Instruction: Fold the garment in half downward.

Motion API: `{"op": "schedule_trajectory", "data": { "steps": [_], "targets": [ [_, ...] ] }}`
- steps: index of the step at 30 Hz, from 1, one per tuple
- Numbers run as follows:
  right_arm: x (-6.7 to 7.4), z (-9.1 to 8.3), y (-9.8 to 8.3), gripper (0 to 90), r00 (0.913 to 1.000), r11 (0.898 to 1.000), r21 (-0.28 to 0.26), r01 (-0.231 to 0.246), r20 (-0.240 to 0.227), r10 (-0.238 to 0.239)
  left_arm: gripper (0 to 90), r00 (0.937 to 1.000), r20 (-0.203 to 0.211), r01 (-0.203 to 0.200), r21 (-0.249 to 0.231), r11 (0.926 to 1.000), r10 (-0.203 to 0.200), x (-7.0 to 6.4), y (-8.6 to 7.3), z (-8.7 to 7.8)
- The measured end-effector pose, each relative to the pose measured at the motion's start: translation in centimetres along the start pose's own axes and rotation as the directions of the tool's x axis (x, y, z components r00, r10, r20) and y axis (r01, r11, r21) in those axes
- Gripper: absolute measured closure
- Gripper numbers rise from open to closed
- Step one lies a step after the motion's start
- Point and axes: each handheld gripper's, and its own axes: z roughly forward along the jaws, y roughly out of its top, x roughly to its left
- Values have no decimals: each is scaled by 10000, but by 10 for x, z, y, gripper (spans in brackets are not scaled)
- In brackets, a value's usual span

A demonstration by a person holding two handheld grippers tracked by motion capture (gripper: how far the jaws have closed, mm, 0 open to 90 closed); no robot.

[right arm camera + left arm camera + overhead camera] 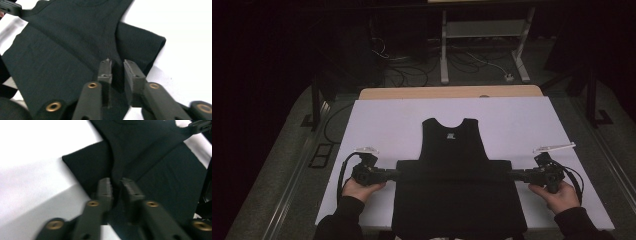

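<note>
Flanking black T-shirt (pixel 454 170), both grippers

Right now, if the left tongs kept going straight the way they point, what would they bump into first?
Probably the black T-shirt: the left tongs point level across it, jaws slightly apart over its folded edge. Beyond it, the right tongs face them.

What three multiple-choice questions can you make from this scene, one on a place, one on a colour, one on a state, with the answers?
1. Where does the T-shirt lie?
A. On the white table cover
B. On the floor
C. On a shelf

2. What colour is the T-shirt?
A. Red
B. Black
C. Yellow

3. How do the sleeves lie?
A. Spread out flat
B. Cut off
C. Folded in over the body

Answers: 1 A, the cover shows all around it. 2 B, it is dark in every view. 3 C, a sleeve lies doubled over by the left tool and by the right tool.
</note>
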Motion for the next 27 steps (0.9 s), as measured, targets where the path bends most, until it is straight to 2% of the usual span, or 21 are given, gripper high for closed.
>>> {"op": "schedule_trajectory", "data": {
  "steps": [5,6,7,8,10,13,17,18,21,23,27],
  "targets": [
    [4,-2,1,565,9994,9991,-323,268,249,-260,565,9999,63,-144,-256,9996,145,-2,2,-3],
    [4,-2,1,565,9994,9991,-323,268,249,-260,523,9999,63,-144,-256,9996,145,-2,2,-3],
    [4,-3,1,508,9994,9985,-467,272,207,-262,451,9988,-271,-423,-536,9977,409,-5,2,-5],
    [4,-3,1,508,9994,9985,-467,272,207,-262,417,9988,-271,-423,-536,9977,409,-5,2,-5],
    [4,-6,2,407,9995,9973,-679,283,162,-272,352,9988,-214,-445,-752,9962,430,-6,3,-8],
    [4,-7,4,266,9993,9966,-799,190,333,-164,252,9996,-148,-264,-919,9954,252,-5,5,-7],
    [4,-9,6,136,9985,9953,-950,181,537,-130,145,9996,-50,-281,-1077,9938,277,-5,10,-7],
    [4,-9,6,136,9985,9953,-950,181,537,-130,119,9996,-50,-281,-1077,9938,277,-5,10,-7],
    [4,-9,9,0,9974,9935,-1096,322,681,-248,37,9975,269,-630,-874,9942,656,-6,14,-4],
    [4,-9,12,0,9967,9933,-1080,418,742,-339,0,9973,209,-687,-763,9947,705,-6,16,-2],
    [4,-12,18,0,9961,9907,-1236,573,744,-483,0,9956,90,-924,-628,9937,932,-5,24,-3]
  ]
}}
